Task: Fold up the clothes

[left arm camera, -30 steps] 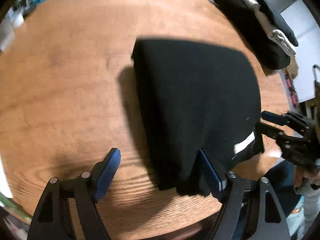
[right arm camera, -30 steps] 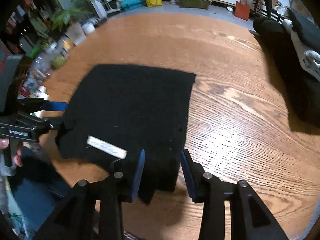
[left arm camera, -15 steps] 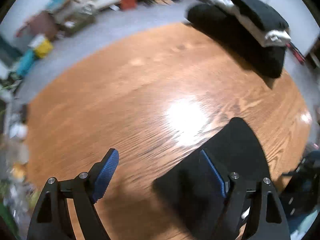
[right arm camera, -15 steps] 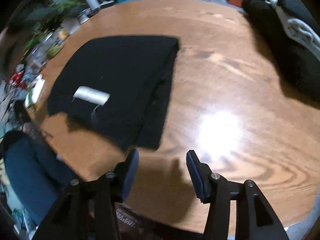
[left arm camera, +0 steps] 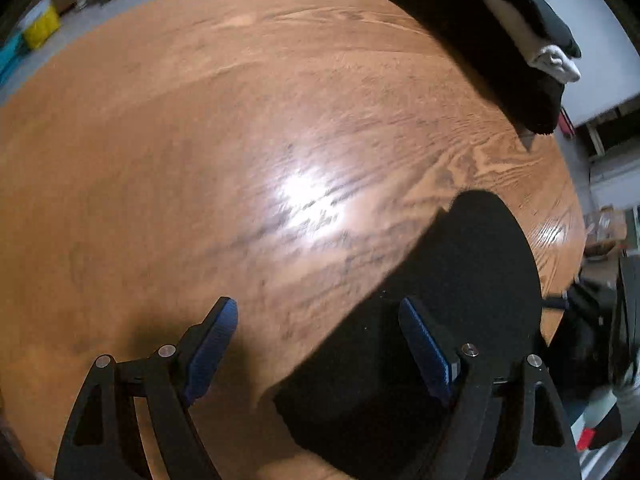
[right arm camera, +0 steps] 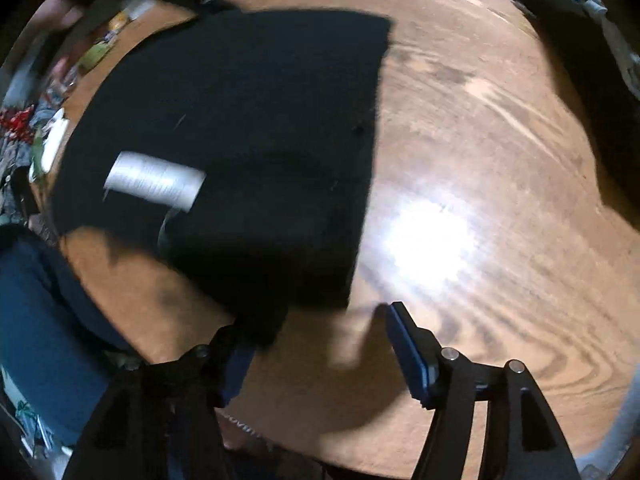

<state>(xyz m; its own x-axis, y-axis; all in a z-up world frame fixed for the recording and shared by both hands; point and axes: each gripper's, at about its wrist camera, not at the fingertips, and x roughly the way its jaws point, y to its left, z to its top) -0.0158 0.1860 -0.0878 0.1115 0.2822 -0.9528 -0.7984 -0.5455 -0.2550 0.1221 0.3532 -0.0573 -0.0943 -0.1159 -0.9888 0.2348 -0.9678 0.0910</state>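
Note:
A folded black garment (right arm camera: 248, 140) with a white label (right arm camera: 156, 180) lies flat on the round wooden table (right arm camera: 480, 160). In the right wrist view its near corner ends just ahead of my right gripper (right arm camera: 322, 356). That gripper's jaws are opening, with bare wood between them and no cloth pressed. In the left wrist view the garment (left arm camera: 460, 300) fills the lower right, running under the right-hand fingertip. My left gripper (left arm camera: 318, 346) stands open above the table (left arm camera: 200, 140), holding nothing.
A pile of dark and white clothes (left arm camera: 500, 40) rests on the table's far right edge, and is also seen as a dark pile (right arm camera: 580, 60) in the right wrist view. A person's leg in blue trousers (right arm camera: 36, 340) is at the near table edge.
The right gripper let go of the garment's near corner and spread its jaws. The left gripper swung away to the left, so the garment now sits at the lower right of its view.

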